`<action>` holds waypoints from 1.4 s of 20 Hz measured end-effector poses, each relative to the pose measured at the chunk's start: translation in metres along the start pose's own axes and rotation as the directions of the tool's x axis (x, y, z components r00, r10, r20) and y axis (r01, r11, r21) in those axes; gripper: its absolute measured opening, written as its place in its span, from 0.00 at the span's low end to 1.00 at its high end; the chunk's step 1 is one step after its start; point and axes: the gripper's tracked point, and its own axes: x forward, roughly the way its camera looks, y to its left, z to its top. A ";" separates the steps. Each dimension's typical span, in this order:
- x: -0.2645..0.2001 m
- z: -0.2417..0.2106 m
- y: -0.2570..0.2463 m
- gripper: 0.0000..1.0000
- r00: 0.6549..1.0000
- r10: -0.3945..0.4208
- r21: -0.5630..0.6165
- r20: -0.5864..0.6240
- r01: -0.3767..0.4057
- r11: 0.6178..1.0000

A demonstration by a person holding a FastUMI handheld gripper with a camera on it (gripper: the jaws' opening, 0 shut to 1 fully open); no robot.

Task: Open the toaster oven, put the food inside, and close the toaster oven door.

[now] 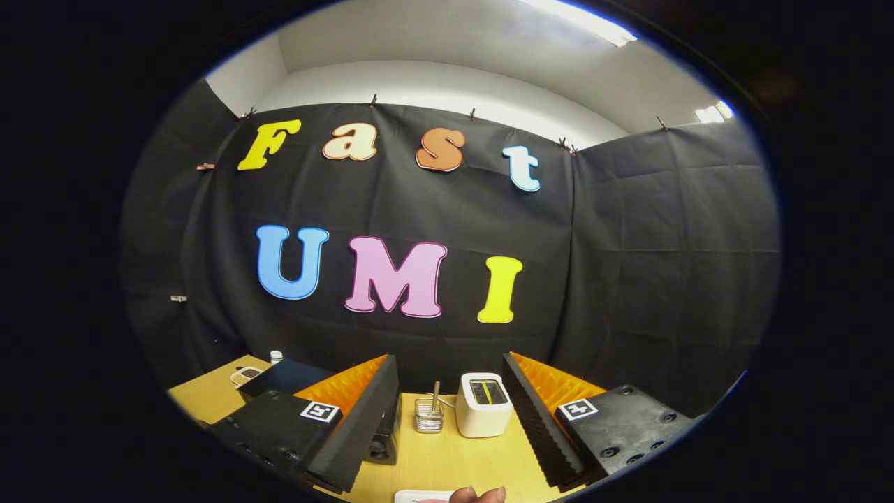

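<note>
I see the toaster oven partly: a dark, box-shaped appliance [383, 436] sits on the light wooden tabletop [447, 461] right behind the left finger, and most of it is hidden by that finger. Only a dark front corner with a round knob or foot shows low down. I can't tell whether its door is open or closed. A flat dark slab [286, 376] further back on that side may be its top or a separate item; I can't tell which.

The gripper [450, 402] is released: fingers spread wide, nothing between the pads, no contact with anything. Each finger carries a small square black-and-white marker tag.

In the gap between the fingers and beyond their tips stands a white, rounded slot toaster [484, 405], upright, slots facing up. Just to its left is a small clear wire-frame holder [428, 416] with a wooden stick standing in it. The two are close but apart.

Nearest the camera, between the finger bases, there is a white flat item [419, 496] with a person's fingertips [478, 495] on or beside it. I can't tell whether this is the food or a plate.

Far back on the left of the table are a small pale tray with something dark on it [246, 375] and a small white-capped bottle [276, 357], both well apart from the gripper.
</note>
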 end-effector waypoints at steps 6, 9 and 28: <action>0.004 -0.009 0.067 0.98 0.994 0.103 0.047 -0.028 -0.101 0.994; 0.005 -0.021 0.114 0.98 0.984 0.167 0.070 -0.054 -0.163 0.984; 0.043 -0.224 0.266 0.97 0.867 0.213 0.190 -0.450 -0.140 0.972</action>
